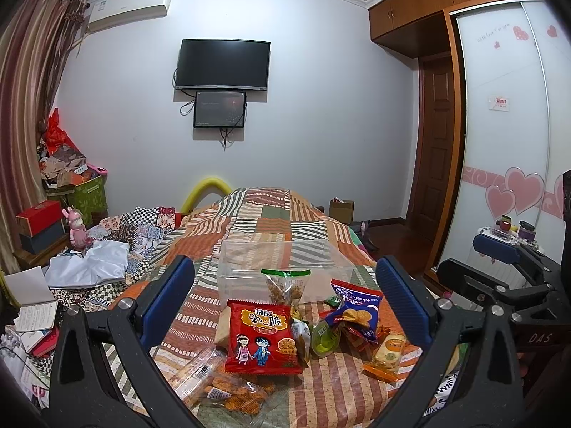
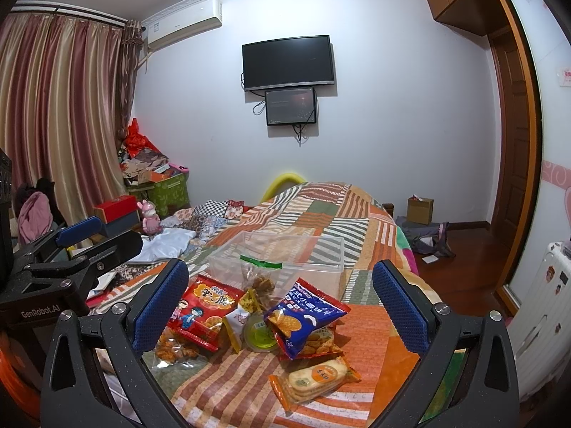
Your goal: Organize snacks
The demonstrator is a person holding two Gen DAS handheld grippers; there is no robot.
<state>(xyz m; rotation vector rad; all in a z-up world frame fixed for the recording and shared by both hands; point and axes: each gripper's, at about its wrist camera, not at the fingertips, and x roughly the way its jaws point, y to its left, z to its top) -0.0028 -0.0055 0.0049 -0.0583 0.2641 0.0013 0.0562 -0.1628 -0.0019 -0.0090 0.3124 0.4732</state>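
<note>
Left gripper (image 1: 285, 306) spread wide, nothing between fingers, hovering over snack pile on patchwork bedspread (image 1: 257, 221). Right gripper (image 2: 282, 303) same deal, wide apart, holding zilch. Red snack bag (image 1: 262, 337) front-centre, blue biscuit bag (image 2: 305, 315) beside green jelly cup (image 2: 260, 335). Clear plastic box (image 1: 282, 260) just behind pile.

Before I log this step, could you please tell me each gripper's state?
Left gripper: jaws open, holding nothing.
Right gripper: jaws open, holding nothing.
</note>
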